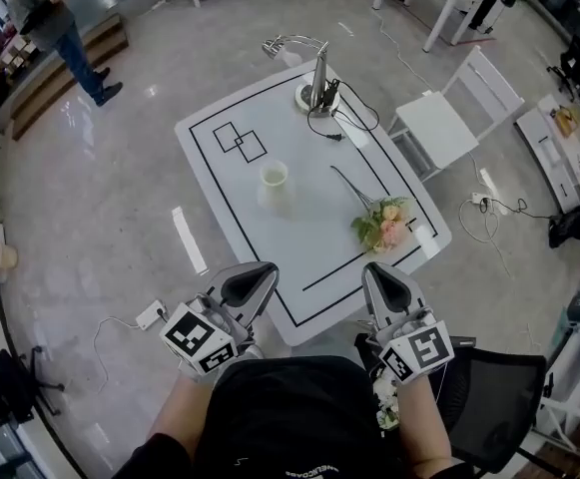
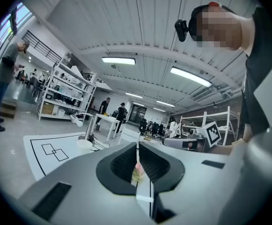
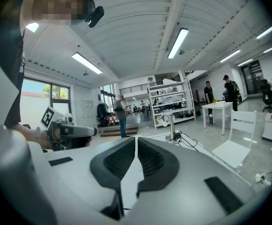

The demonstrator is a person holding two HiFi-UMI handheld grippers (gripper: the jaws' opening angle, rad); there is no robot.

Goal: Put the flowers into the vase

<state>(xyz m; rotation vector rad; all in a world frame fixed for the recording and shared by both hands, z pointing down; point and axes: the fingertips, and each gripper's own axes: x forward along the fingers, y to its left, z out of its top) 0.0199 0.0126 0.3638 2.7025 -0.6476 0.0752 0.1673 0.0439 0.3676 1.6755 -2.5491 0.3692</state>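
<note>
A pale cream vase (image 1: 275, 180) stands upright near the middle of the white table (image 1: 232, 200). A bunch of pink and green flowers (image 1: 383, 225) with a long stem lies flat near the table's right front edge. In the left gripper view the vase (image 2: 84, 145) shows far off on the left, and a bit of the flowers (image 2: 136, 171) peeks through the slit between the jaws. My left gripper (image 1: 250, 285) is shut and empty at the table's near edge. My right gripper (image 1: 385, 285) is shut and empty too, just in front of the flowers.
A desk lamp (image 1: 314, 80) with a trailing cable stands at the table's far corner. A white chair (image 1: 454, 118) sits to the right, a black chair (image 1: 497, 399) beside me. A power strip (image 1: 151, 315) lies on the floor at left. A person (image 1: 62, 28) stands far left.
</note>
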